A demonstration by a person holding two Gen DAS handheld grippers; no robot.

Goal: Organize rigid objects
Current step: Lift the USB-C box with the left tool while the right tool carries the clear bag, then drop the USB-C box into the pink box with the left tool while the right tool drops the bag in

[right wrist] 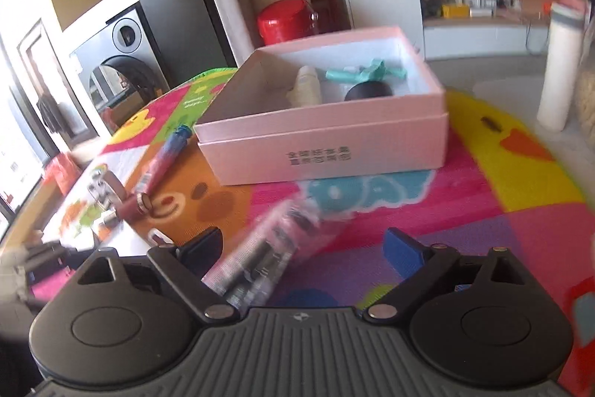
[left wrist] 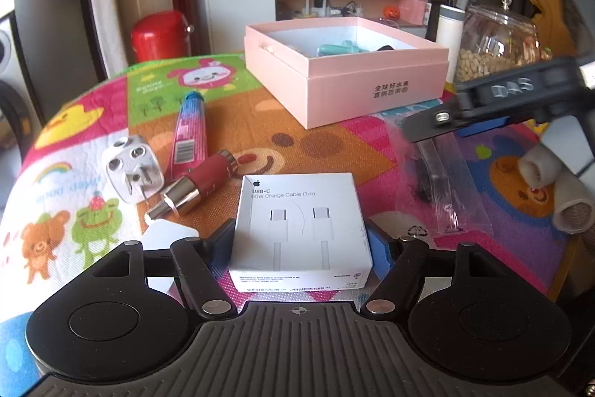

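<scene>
A: While the left gripper straddles the white USB-C cable box, I can't tell if its pads actually press the sides. Jaws stand wide, box between them, resting on the cartoon mat.

B: Right gripper?

A: Wide too. A clear plastic bag with dark parts inside lies between its fingers, nearer the left one. No pad contact visible, so I'd say nothing is held.

B: Step?

A: My read: picking the next items for the pink box, which sits ahead of both claws, open, already holding a teal tool, a cream tube and a dark round thing.

B: Next move?

A: Left closes on the cable box, lifts, clears the pink rim. Still loose ahead-left of the left claw: white plug adapter, red-and-gold cylinder, striped tube.

B: Unclear bits?

A: Bag is motion-blurred in the right wrist view; contents unreadable. Left fingertips hidden behind the cable box.
</scene>
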